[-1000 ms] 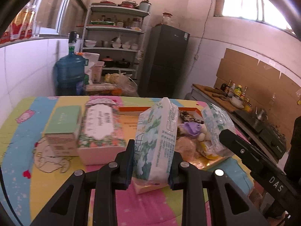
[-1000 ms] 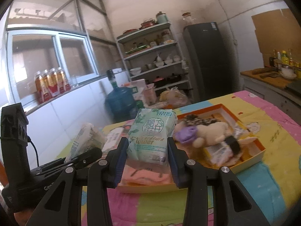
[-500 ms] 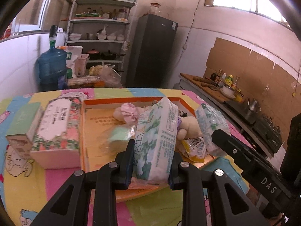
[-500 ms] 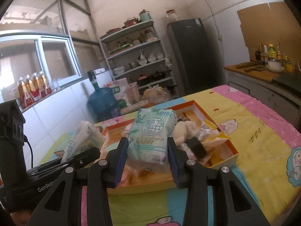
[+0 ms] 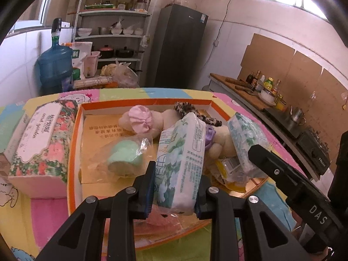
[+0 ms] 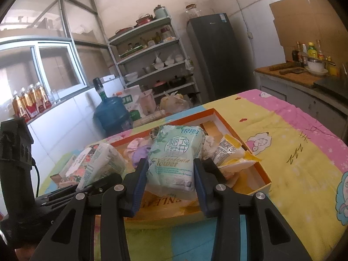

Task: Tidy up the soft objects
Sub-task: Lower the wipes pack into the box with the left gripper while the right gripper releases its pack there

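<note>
— Left wrist view first: what does the left gripper [image 5: 174,184] have?

— Its jaws are pinched on a tissue pack [image 5: 182,163] with a white and green leaf print, gripped by its flat sides and standing on edge above the near part of the orange-rimmed box [image 5: 75,134].

— And inside that box?

— A mint-green round pad in a clear bag [image 5: 125,158] lies left of the pack. Behind it sits a cream plush toy [image 5: 152,121] with a pink frilly cap, and a leopard-print band [image 5: 191,112] rests near the far wall. A yellow snack packet [image 5: 228,167] lies at the right, beside a purple scrap [image 5: 209,134].

— What stands outside the box?

— A floral tissue box [image 5: 41,143] sits on the cartoon tablecloth [image 5: 43,215], touching the box's left wall.

— The right wrist view?

— The right gripper [image 6: 171,182] is clamped on a second tissue pack [image 6: 176,156], pale green with printed lettering facing the camera, held upright over the near edge of the same box. The left gripper's body shows at lower left with its own pack.

— Are the two packs touching?

— No. In the left view the second pack hangs just right of the first, apart from it, with the plush between and behind them.

— The background?

— A blue water jug [image 6: 112,113], a metal shelf rack [image 6: 152,63] and a dark fridge [image 6: 214,54].
</note>
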The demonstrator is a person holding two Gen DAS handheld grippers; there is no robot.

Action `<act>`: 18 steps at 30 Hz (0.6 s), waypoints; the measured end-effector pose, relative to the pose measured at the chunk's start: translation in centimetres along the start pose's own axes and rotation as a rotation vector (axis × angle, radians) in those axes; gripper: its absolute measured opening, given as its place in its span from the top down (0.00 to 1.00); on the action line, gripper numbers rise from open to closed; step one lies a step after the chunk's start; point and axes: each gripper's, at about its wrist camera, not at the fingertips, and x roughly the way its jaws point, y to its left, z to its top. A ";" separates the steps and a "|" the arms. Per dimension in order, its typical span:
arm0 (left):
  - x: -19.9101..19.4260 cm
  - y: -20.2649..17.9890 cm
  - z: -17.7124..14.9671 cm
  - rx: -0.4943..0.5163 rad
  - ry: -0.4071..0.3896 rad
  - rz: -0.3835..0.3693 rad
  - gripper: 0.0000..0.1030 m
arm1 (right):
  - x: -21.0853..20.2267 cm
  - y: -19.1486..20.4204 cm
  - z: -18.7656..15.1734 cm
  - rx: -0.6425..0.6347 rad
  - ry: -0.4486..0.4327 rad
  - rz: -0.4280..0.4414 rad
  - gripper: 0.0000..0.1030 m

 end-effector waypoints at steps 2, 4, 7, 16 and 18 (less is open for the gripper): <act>0.5 0.0 0.0 -0.003 0.010 0.008 0.72 | 0.5 -0.1 0.0 -0.001 0.008 0.002 0.59; 0.8 0.1 0.2 -0.007 0.006 0.012 0.72 | 1.0 -0.2 0.0 0.001 0.016 0.002 0.59; 1.3 0.3 0.7 -0.011 0.003 0.022 0.72 | 1.6 -0.3 0.1 -0.001 0.022 0.006 0.59; 2.5 0.8 1.3 -0.036 -0.010 0.038 0.72 | 3.2 -0.7 0.9 0.027 0.056 0.058 0.59; 2.7 1.0 1.3 -0.041 -0.011 0.054 0.72 | 3.6 -0.6 1.1 0.025 0.066 0.063 0.59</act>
